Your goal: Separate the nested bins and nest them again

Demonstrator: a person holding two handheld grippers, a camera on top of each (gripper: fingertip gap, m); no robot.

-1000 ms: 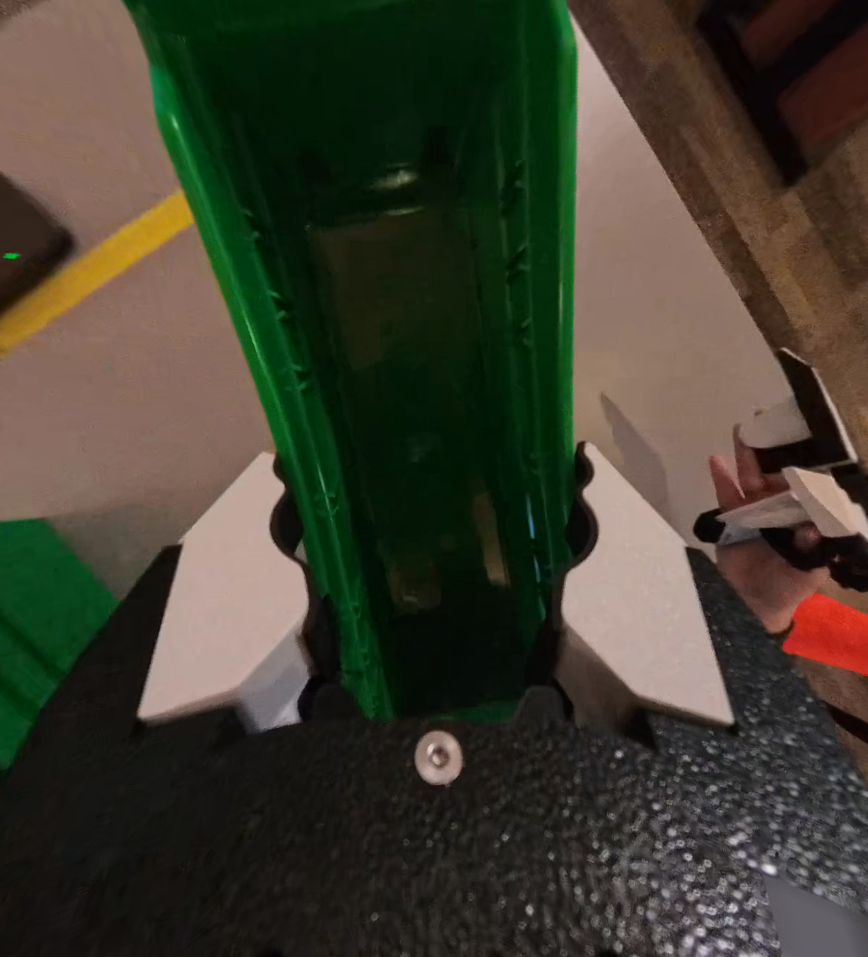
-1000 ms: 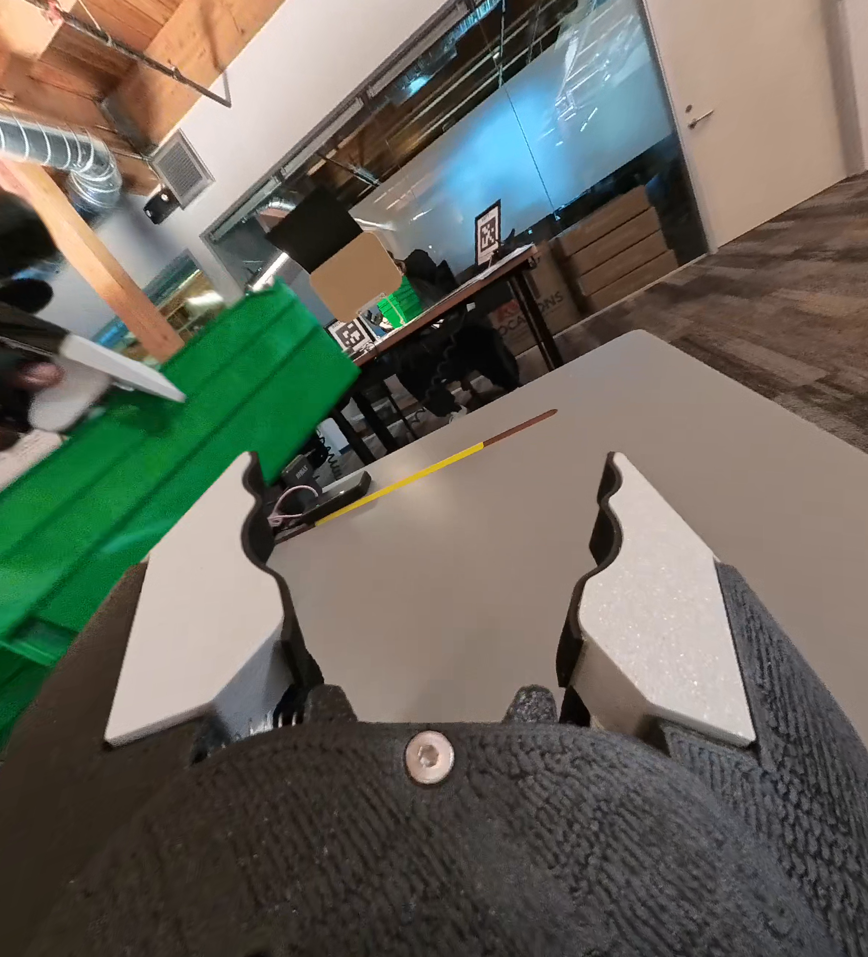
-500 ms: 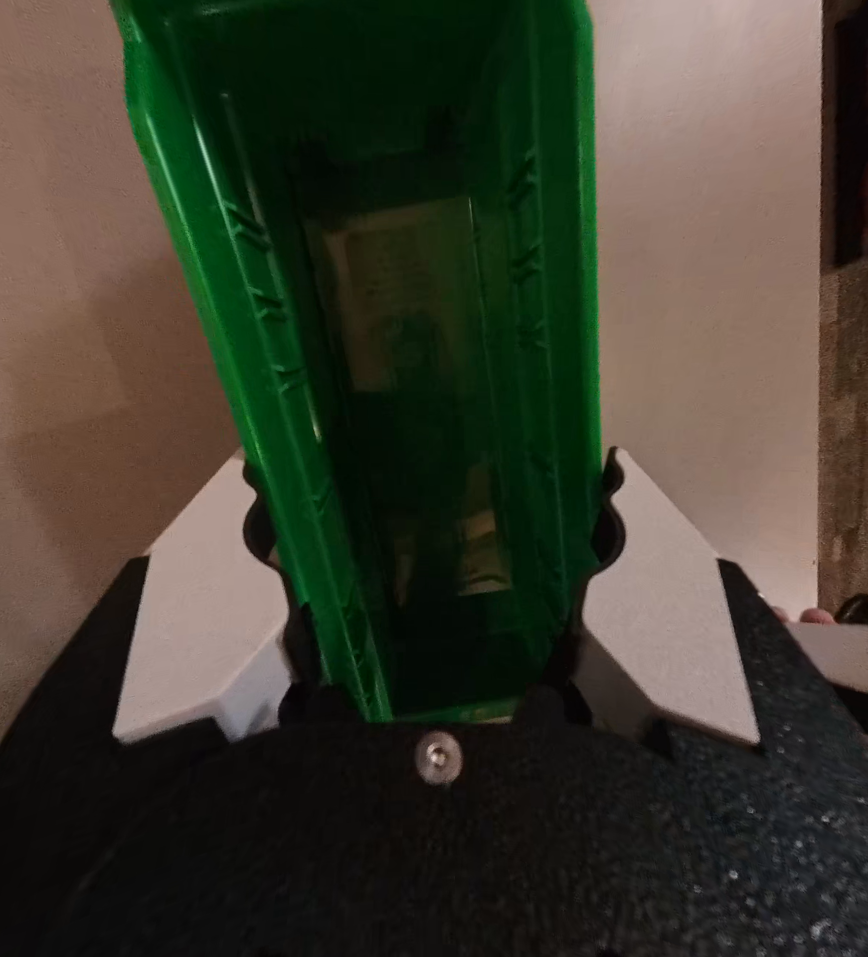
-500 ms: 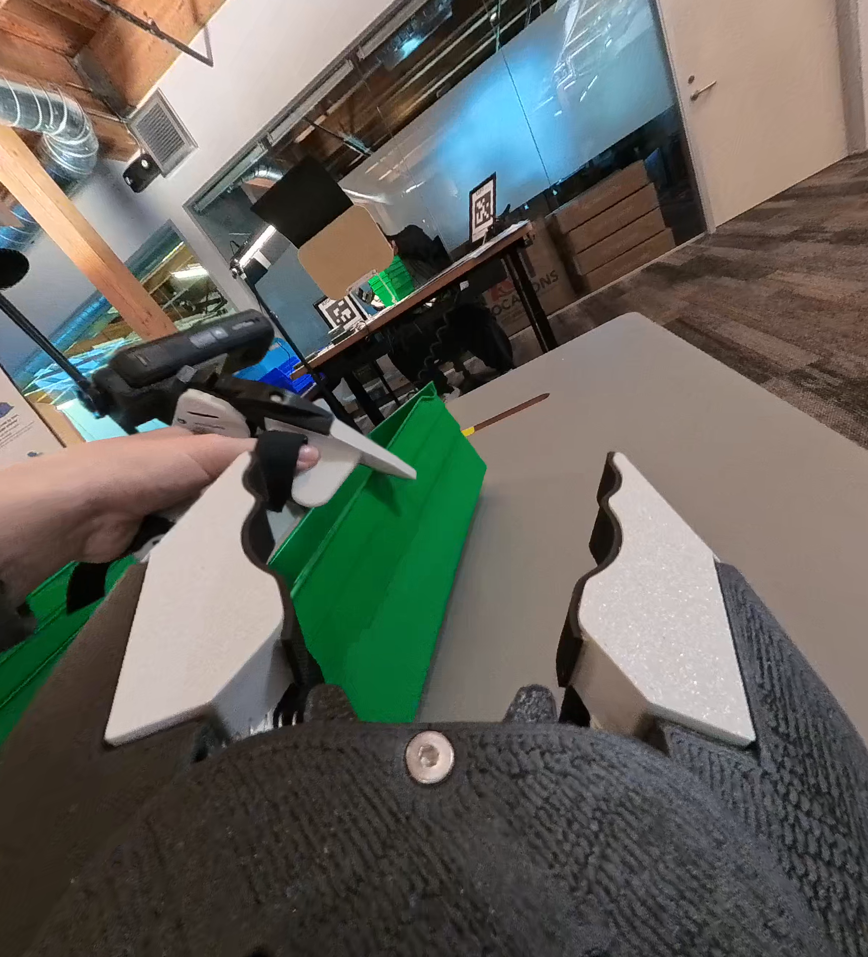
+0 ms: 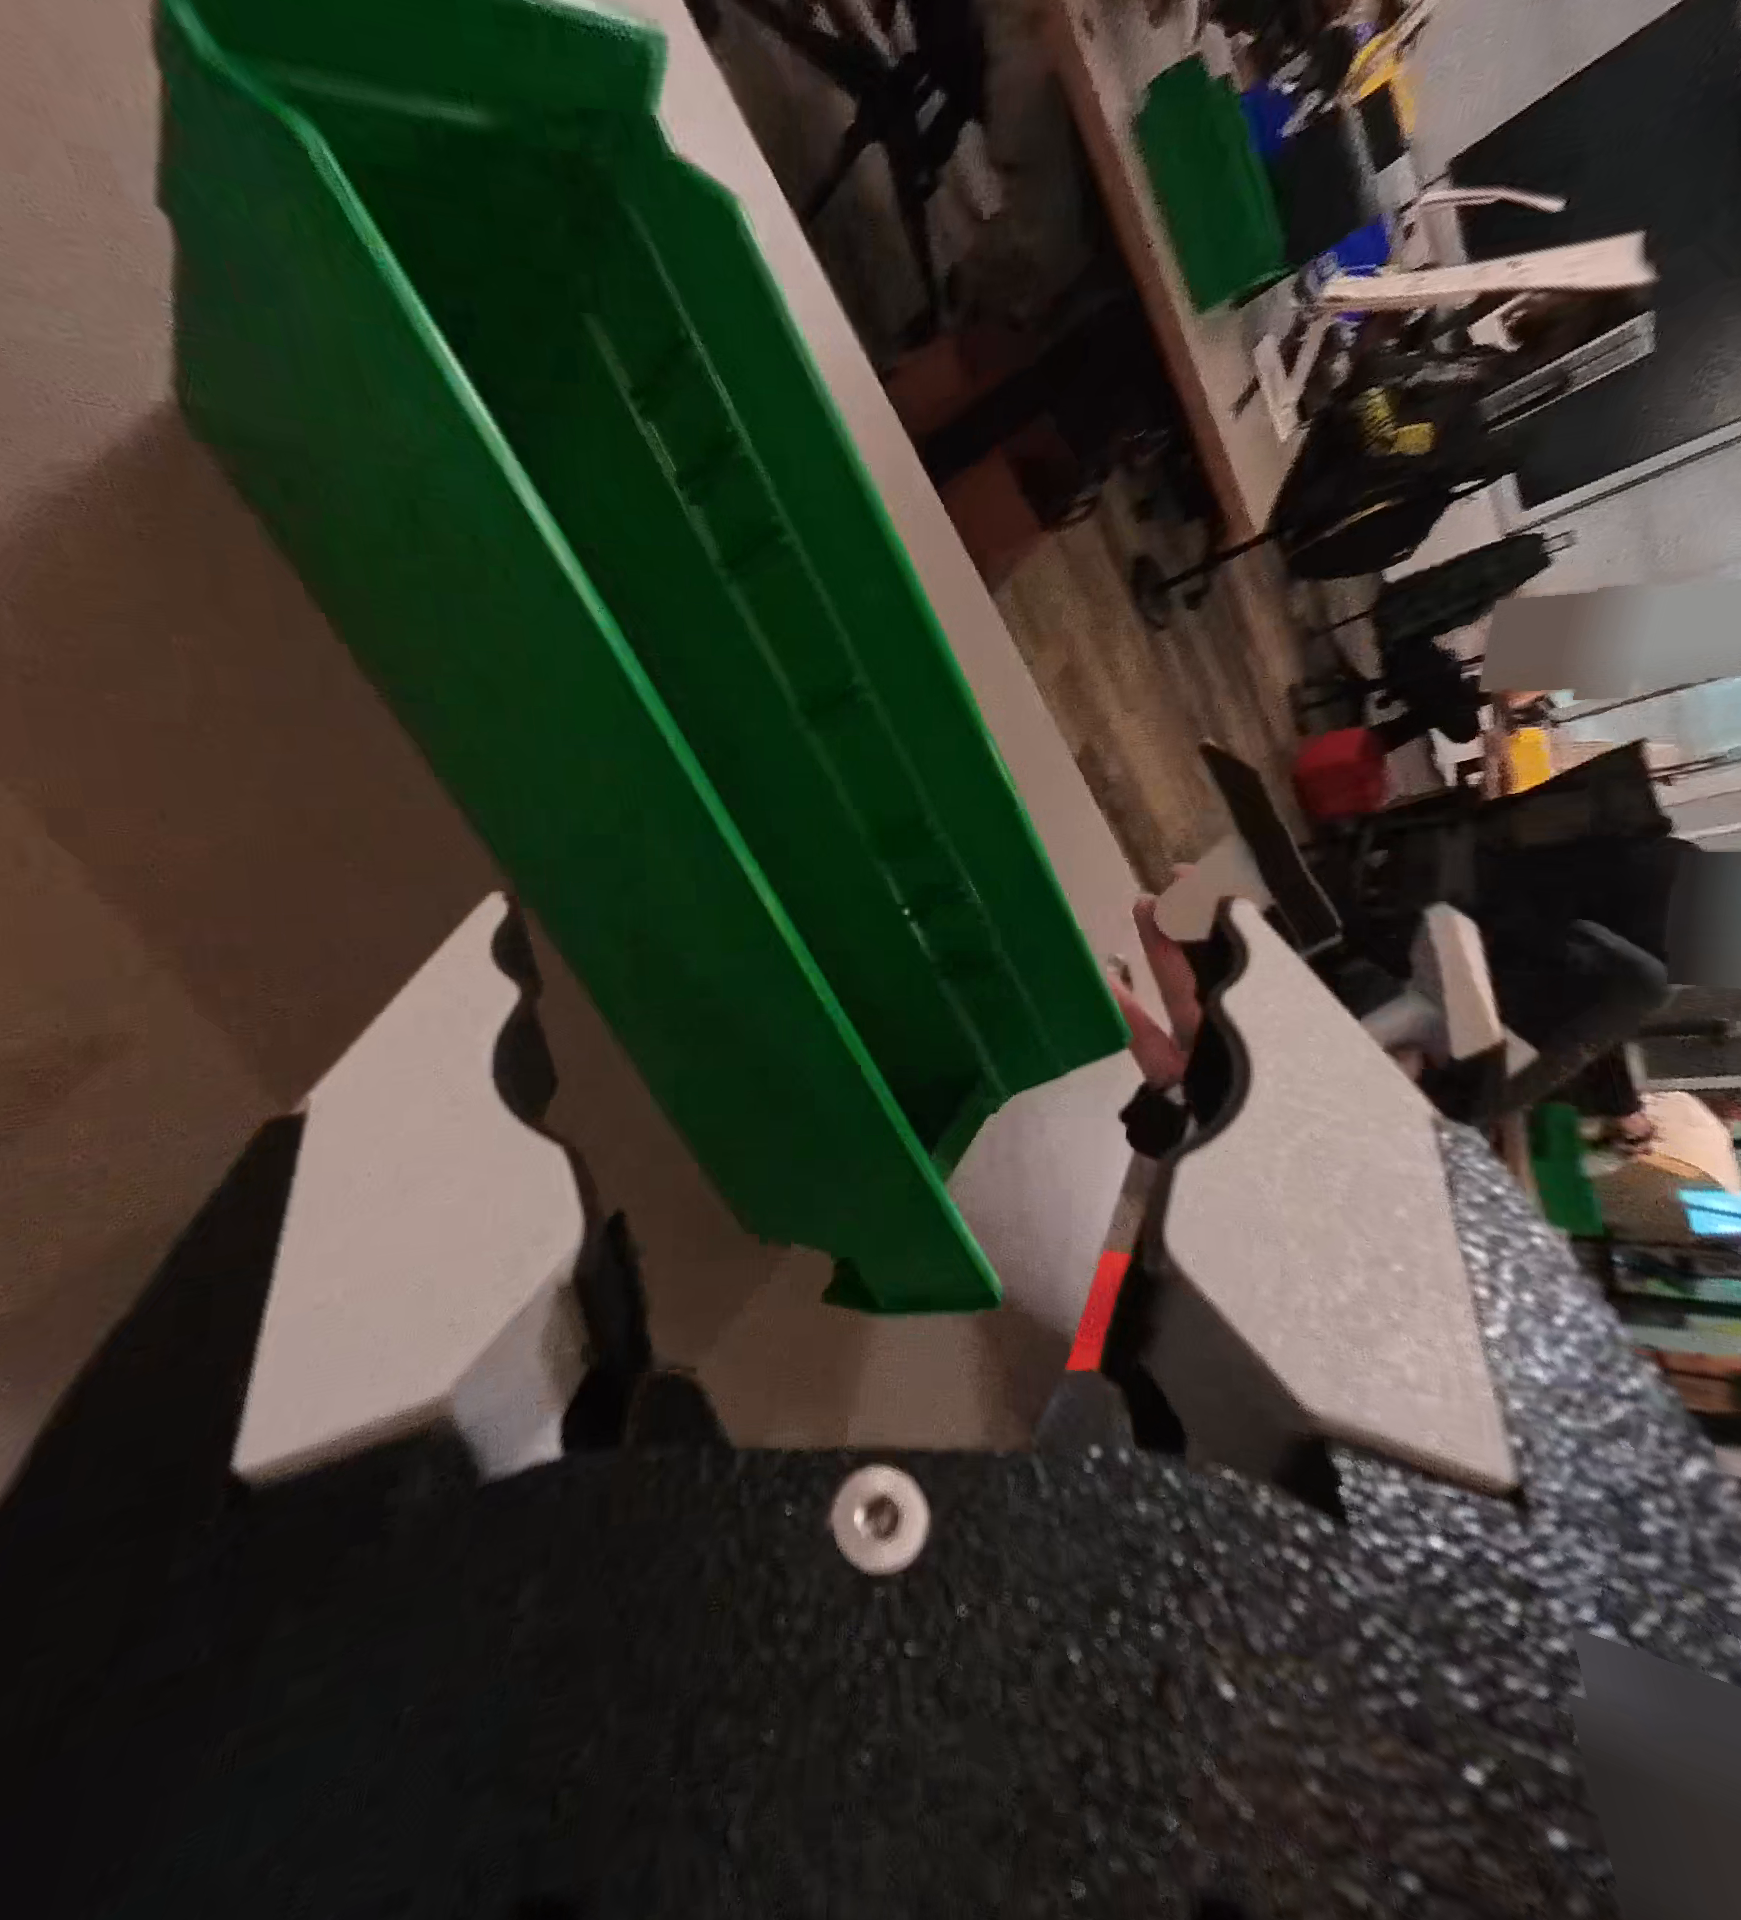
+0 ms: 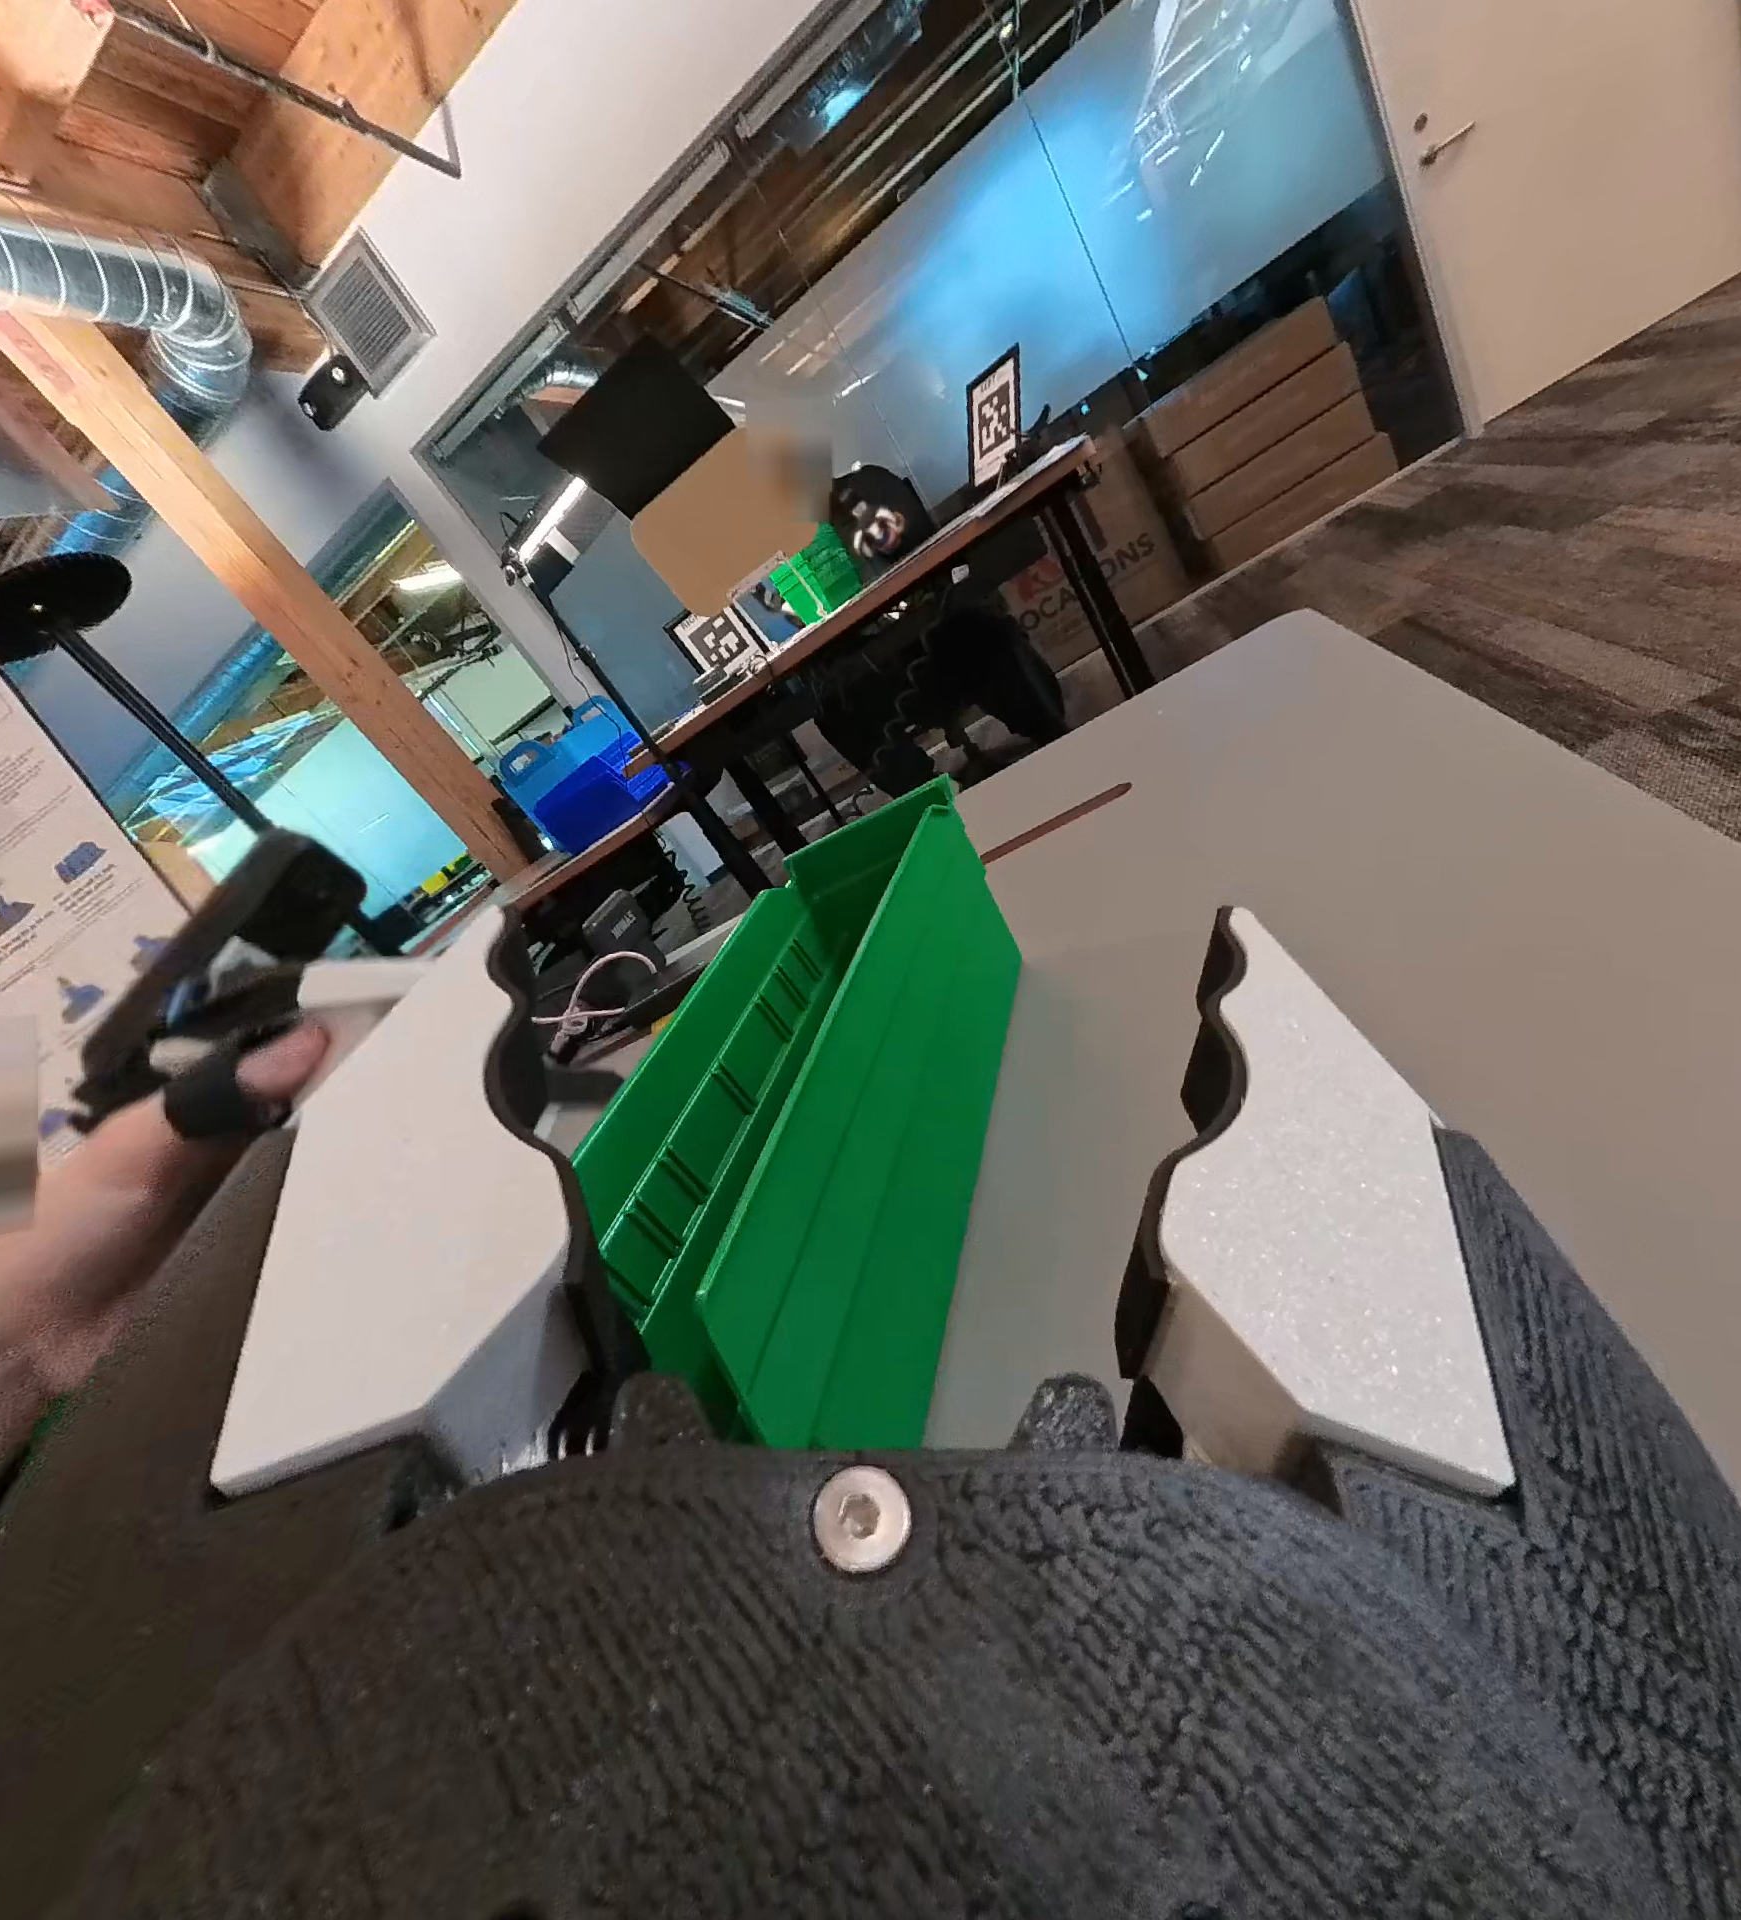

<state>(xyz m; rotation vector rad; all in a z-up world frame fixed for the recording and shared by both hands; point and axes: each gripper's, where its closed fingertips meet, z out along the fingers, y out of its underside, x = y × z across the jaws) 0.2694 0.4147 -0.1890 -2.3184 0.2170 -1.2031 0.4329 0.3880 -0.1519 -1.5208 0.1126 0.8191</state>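
A long, narrow green bin (image 6: 824,1122) lies on the grey table (image 6: 1417,935), open side up, its length running away from both cameras. The left wrist view looks into its trough, with short ribs along the inner wall; its near end (image 5: 907,1278) sits between that gripper's two fingers without touching either.

The left gripper (image 5: 866,935) is spread wide and grasps nothing: bare table shows on both sides of the bin's end, with more on the left than the right. In the right wrist view it appears off to the left (image 6: 253,987), raised above the table, held in a person's hand (image 6: 66,1278).

The right gripper (image 6: 861,956) is likewise spread wide and empty. The bin runs up between its fingers, close against the left finger (image 6: 398,1195), with a broad strip of table between the bin's outer wall and the right finger (image 6: 1333,1226).

Right of the bin the tabletop stays bare out to its rounded corner, where carpeted floor (image 6: 1624,540) begins. A thin brown strip (image 6: 1053,821) lies on the table just past the bin's far end.
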